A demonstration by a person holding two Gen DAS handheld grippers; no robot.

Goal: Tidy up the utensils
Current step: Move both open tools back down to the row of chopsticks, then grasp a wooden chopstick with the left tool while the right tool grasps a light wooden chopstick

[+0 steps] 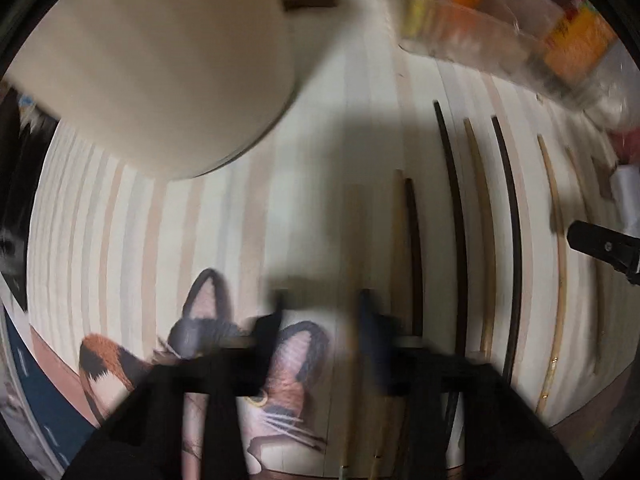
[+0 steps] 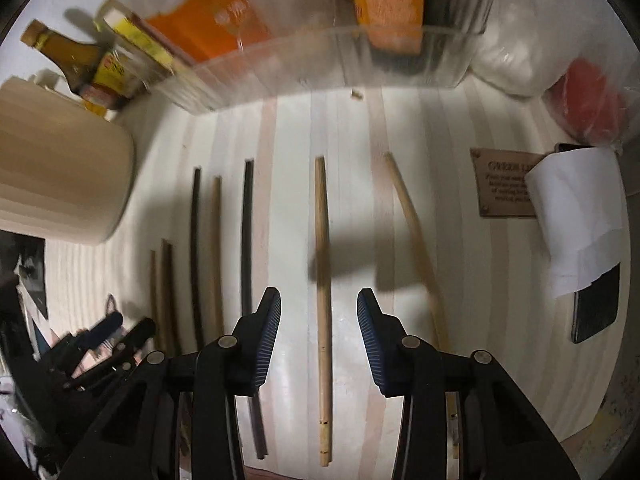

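Several chopsticks lie side by side on a striped wooden board (image 2: 288, 200), some dark (image 2: 247, 240), some light bamboo (image 2: 322, 280). A cream cylindrical holder (image 2: 60, 168) stands at the left; it fills the upper left of the left wrist view (image 1: 160, 60). My right gripper (image 2: 319, 320) is open, low over the board, straddling a bamboo chopstick. Another bamboo chopstick (image 2: 416, 240) lies to its right. My left gripper (image 1: 320, 320) is open and empty, blurred, with a dark chopstick (image 1: 414, 260) just to its right. It also shows in the right wrist view (image 2: 112, 332).
A clear bin (image 2: 312, 64) with orange and yellow packages stands at the back. A brown sauce bottle (image 2: 68, 52) is behind the holder. A white bag (image 2: 516, 56), a red packet (image 2: 588, 100), a small plaque (image 2: 500, 184), paper (image 2: 580, 216) and a phone (image 2: 596, 308) are at the right. A cat picture (image 1: 280, 384) lies under the left gripper.
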